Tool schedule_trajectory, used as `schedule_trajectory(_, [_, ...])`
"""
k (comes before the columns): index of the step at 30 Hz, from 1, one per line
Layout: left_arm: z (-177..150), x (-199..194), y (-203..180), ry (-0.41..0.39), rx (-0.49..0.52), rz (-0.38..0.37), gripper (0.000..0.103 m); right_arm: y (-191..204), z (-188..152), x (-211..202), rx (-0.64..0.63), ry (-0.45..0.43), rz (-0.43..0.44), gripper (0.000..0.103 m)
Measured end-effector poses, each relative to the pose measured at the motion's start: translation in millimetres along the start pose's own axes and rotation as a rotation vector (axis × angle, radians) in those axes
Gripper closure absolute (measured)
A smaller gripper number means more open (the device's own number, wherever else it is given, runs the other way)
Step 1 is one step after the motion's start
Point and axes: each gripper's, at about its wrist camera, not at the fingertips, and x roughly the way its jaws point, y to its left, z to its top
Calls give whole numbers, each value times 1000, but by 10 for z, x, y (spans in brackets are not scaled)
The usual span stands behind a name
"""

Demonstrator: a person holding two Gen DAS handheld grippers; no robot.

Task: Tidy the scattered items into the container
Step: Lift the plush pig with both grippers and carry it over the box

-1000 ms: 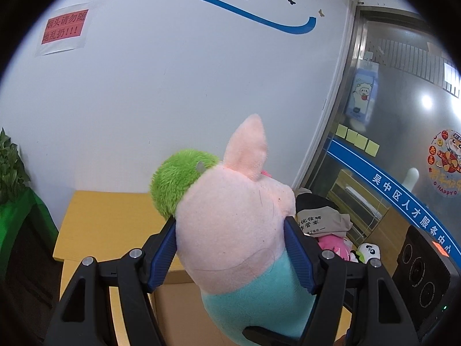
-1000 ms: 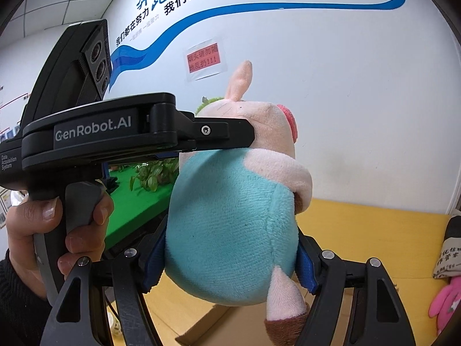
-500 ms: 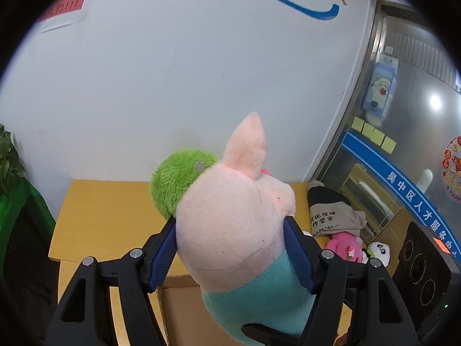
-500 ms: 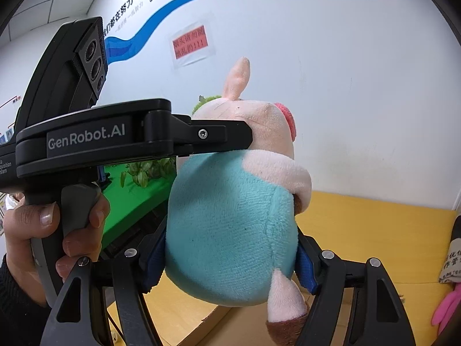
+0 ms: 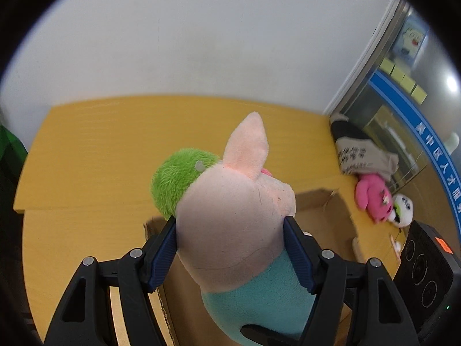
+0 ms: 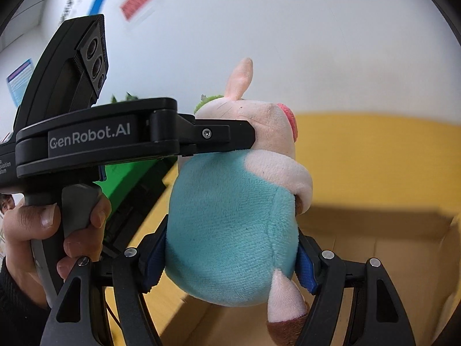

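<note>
I've got the pig plush (image 5: 233,225) clamped at both ends, left gripper (image 5: 230,248) closed on its head and right gripper (image 6: 230,259) closed on its teal body, held above the open cardboard box (image 6: 374,230) but not dropped in. Still left on the yellow table (image 5: 100,150): pink plush (image 5: 371,193), panda toy (image 5: 403,210), grey-black plush (image 5: 360,150). Box floor mostly hidden behind the pig, so can't tell what's already inside; right view blurry.

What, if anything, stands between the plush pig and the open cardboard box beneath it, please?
Nothing visible does: the pink plush pig in a teal outfit, held by both claws, hangs directly above the brown cardboard box, whose visible interior looks unobstructed.
</note>
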Motion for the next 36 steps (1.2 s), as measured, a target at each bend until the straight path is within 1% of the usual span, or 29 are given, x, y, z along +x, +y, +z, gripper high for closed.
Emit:
schedule_trajectory(4, [-173, 375, 76, 79, 4, -3, 34, -197, -343, 348, 70, 60, -11, 25])
schedule_trajectory(7, [-328, 611, 90, 141, 21, 9, 34, -284, -614, 557, 108, 106, -31, 25])
schedule_trajectory(11, [-495, 810, 168, 193, 23, 30, 33, -355, -877, 720, 158, 150, -30, 25])
schedule_trajectory(12, [-521, 844, 216, 200, 14, 37, 31, -360, -931, 775, 160, 165, -29, 25])
schedule_trajectory(14, [-513, 837, 330, 178, -32, 29, 30, -375, -977, 857, 168, 181, -27, 24])
schedule_trajectory(16, [-455, 822, 360, 174, -67, 46, 28, -385, -945, 875, 185, 166, -16, 19])
schedule_trajectory(17, [-428, 824, 346, 185, -72, 61, 28, -399, -936, 900, 198, 172, -3, 15])
schedule_trajectory(19, [-410, 806, 315, 185, -56, 88, 28, -422, -930, 950, 210, 194, 5, 11])
schedule_trajectory(20, [-396, 768, 281, 175, -46, 99, 30, -422, -935, 957, 201, 202, 7, 10])
schedule_trajectory(22, [-364, 622, 252, 121, -44, 99, 30, -430, -964, 933, 186, 217, 32, 10])
schedule_trajectory(24, [-348, 424, 278, 64, -68, 74, 30, -445, -996, 853, 166, 221, 56, 10])
schedule_trajectory(27, [-376, 177, 279, 23, -71, 66, 30, -477, -1051, 678, 101, 207, 47, 10])
schedule_trajectory(28, [-407, 132, 277, 19, -67, 67, 30, -502, -1079, 647, 92, 200, 45, 13])
schedule_trajectory(29, [-460, 76, 280, 15, -68, 66, 30, -546, -1121, 651, 96, 212, 60, 21])
schedule_trajectory(30, [-546, 21, 294, 11, -73, 63, 30, -583, -1160, 679, 113, 230, 97, 26])
schedule_trajectory(31, [-644, -18, 302, 10, -76, 63, 30, -610, -1197, 715, 137, 249, 143, 33])
schedule_trajectory(32, [-761, -57, 283, 17, -69, 74, 30, -606, -1228, 753, 150, 267, 179, 37])
schedule_trajectory(34, [-940, -68, 164, 33, -39, 114, 30, -542, -1251, 793, 138, 276, 191, 37])
schedule_trajectory(35, [-1077, -99, 127, 39, -21, 121, 30, -490, -1249, 809, 141, 284, 205, 37])
schedule_trajectory(36, [-1170, -135, 99, 30, -22, 114, 31, -455, -1245, 819, 149, 292, 217, 37])
